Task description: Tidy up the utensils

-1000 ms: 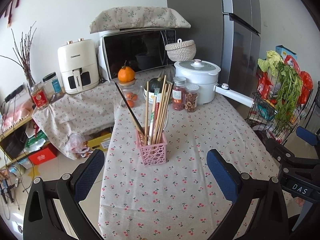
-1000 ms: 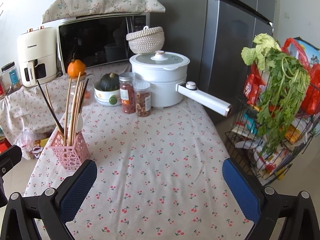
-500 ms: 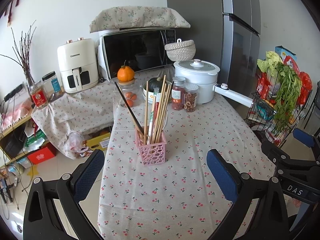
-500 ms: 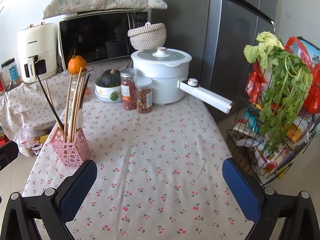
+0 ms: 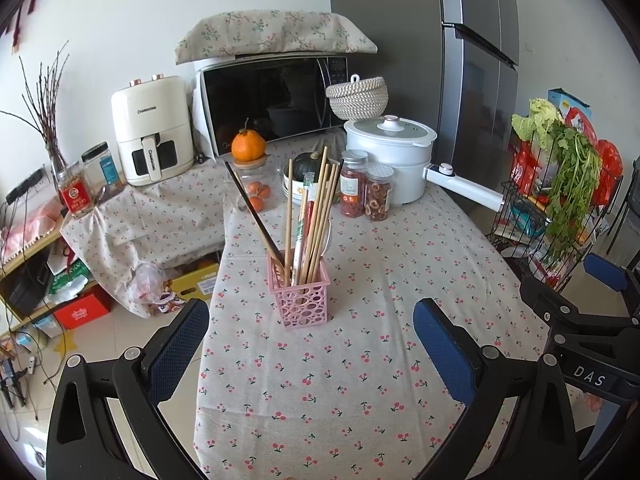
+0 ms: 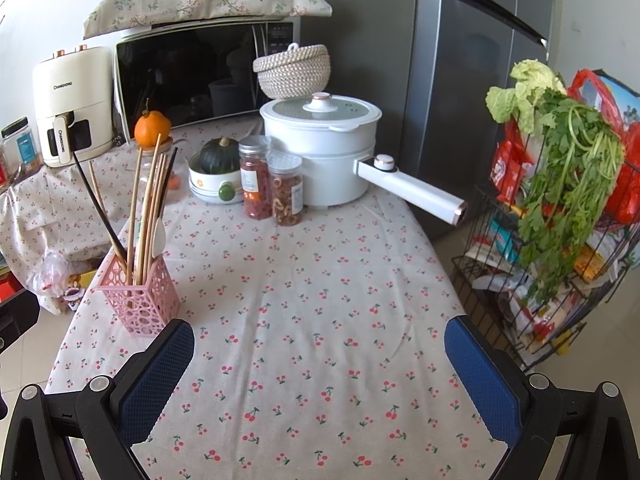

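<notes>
A pink perforated holder (image 5: 301, 296) stands on the cherry-print tablecloth (image 5: 360, 380), holding several wooden chopsticks (image 5: 316, 208), a dark pair (image 5: 256, 216) and a white spoon. My left gripper (image 5: 310, 344) is open and empty, just in front of the holder. The holder also shows at the left in the right wrist view (image 6: 138, 294). My right gripper (image 6: 320, 364) is open and empty over the table's front middle. It shows at the right edge of the left wrist view (image 5: 600, 280).
A white pot (image 6: 320, 152) with a long handle (image 6: 412, 190), two spice jars (image 6: 272, 188), a squash in a bowl (image 6: 214, 172) and an orange on a jar (image 5: 249, 146) stand at the back. A wire rack with greens (image 6: 560, 208) is at the right. The table edge drops off at the left.
Both grippers have drawn back slightly and risen; the holder sits a little farther away in both views. Both stay open and empty.
</notes>
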Demonstrator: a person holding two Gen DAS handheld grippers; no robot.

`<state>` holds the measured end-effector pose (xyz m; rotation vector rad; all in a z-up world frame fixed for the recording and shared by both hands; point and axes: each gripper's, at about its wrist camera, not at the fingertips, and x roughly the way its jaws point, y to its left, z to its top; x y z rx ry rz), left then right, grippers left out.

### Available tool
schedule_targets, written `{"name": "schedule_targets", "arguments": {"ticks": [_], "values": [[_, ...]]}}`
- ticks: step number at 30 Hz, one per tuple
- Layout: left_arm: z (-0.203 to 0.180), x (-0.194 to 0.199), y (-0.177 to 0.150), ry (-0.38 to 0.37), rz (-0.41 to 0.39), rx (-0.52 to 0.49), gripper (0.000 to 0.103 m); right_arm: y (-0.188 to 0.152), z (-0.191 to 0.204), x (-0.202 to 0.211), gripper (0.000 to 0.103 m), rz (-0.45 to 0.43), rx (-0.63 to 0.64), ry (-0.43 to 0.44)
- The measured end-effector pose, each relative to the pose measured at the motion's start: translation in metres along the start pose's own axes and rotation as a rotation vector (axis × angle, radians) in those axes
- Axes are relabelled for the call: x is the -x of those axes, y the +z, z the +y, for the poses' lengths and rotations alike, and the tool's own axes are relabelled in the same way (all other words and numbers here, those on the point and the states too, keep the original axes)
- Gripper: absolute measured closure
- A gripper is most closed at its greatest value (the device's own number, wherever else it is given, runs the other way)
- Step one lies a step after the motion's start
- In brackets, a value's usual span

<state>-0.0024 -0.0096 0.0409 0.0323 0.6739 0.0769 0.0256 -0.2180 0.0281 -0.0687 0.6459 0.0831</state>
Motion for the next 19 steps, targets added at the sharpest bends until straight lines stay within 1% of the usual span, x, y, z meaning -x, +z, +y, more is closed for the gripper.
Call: {"name": "schedule_targets", "arguments": {"ticks": [6, 14, 19], "values": [[0.0, -0.002, -0.001, -0.015, 0.011, 0.005, 0.0, -0.001, 0.001, -0.001, 0.0, 0.006, 0.0, 0.001], [0.003, -0.008, -0.002, -0.066, 0.041, 0.013, 0.0, -0.002, 0.002, -0.003, 0.0, 0.014, 0.003, 0.001], [0.007, -0.012, -0.003, -0.126, 0.011, 0.005, 0.0, -0.002, 0.001, -0.004, 0.0, 0.017, 0.001, 0.001]]}}
